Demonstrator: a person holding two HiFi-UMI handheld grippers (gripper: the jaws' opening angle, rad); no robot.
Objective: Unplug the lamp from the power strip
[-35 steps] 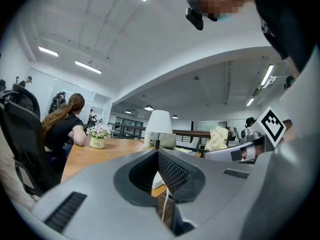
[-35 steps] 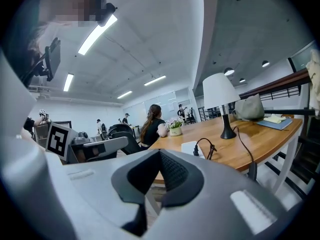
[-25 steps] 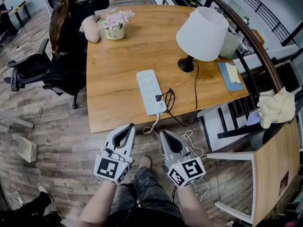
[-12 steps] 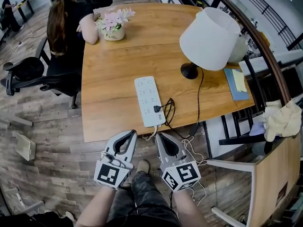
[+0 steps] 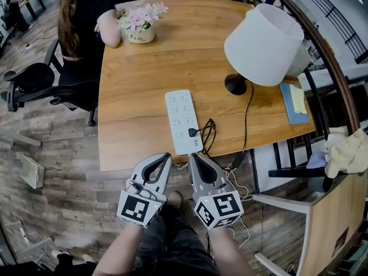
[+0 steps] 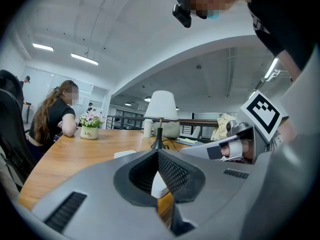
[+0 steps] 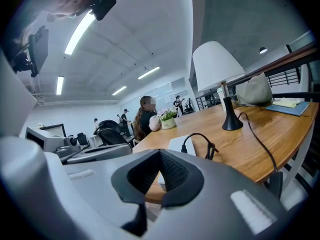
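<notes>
Since the earlier frames both grippers have moved in toward the near edge of the light wooden table [image 5: 132, 79]. Their tips now sit side by side just short of that edge.

The left gripper [image 5: 165, 156] has its jaws closed together with nothing between them. The right gripper [image 5: 192, 156] is likewise closed and empty.

The white rectangular power strip [image 5: 183, 121] lies flat near the table's front edge, just beyond the gripper tips. The small black plug [image 5: 192, 133] is seated in a socket at the strip's near right end. Its thin black cord [image 5: 247, 117] loops beside it and runs up to the table lamp with white shade and black base [image 5: 263, 43], well apart at the right.

Assessment: no part of the unplugging is done, and only the approach is under way. Outstanding steps are to open a jaw pair, reach the plug, grip it and pull it free. The other gripper would probably need to steady the strip.
</notes>
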